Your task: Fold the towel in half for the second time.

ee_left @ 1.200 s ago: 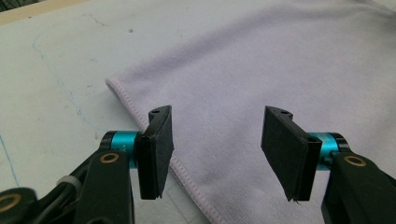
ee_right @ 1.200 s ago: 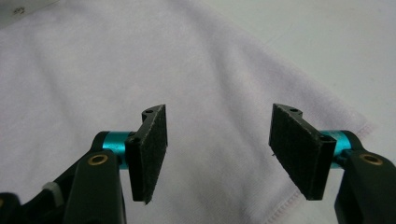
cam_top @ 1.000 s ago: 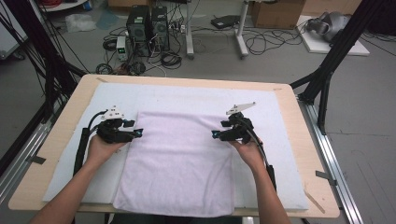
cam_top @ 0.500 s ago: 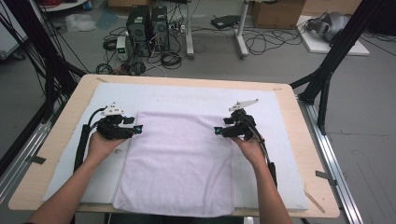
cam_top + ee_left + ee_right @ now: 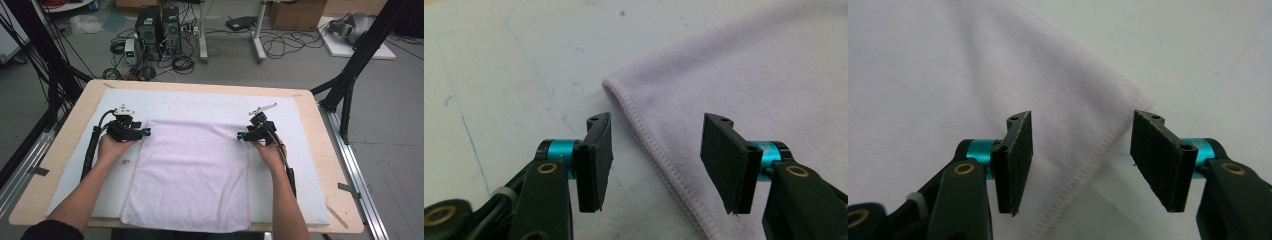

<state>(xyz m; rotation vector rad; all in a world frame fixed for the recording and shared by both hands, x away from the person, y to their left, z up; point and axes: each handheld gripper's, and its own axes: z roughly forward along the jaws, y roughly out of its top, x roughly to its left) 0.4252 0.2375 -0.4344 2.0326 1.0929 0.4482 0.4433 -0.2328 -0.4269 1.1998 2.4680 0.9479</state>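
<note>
A pale lilac towel [image 5: 192, 170] lies flat on the white mat, and its far edge runs between my two grippers. My left gripper [image 5: 147, 133] sits low at the towel's far left corner. In the left gripper view the towel [image 5: 754, 75] has its stitched hem passing between the open jaws of that gripper [image 5: 659, 152], and neither pad touches it. My right gripper [image 5: 240, 136] is at the far right corner. Its jaws [image 5: 1080, 150] have just been closing; the towel [image 5: 938, 75] and its hem lie between them, with the pads still apart from the cloth.
The white mat [image 5: 200, 102] covers most of the wooden table [image 5: 340, 170]. Black frame legs [image 5: 350, 75] stand at the table's right and left. Computer towers [image 5: 157, 25] and cables lie on the floor beyond the far edge.
Both hands have moved a little away from the person and lower, bringing each gripper down at a far corner of the towel.
</note>
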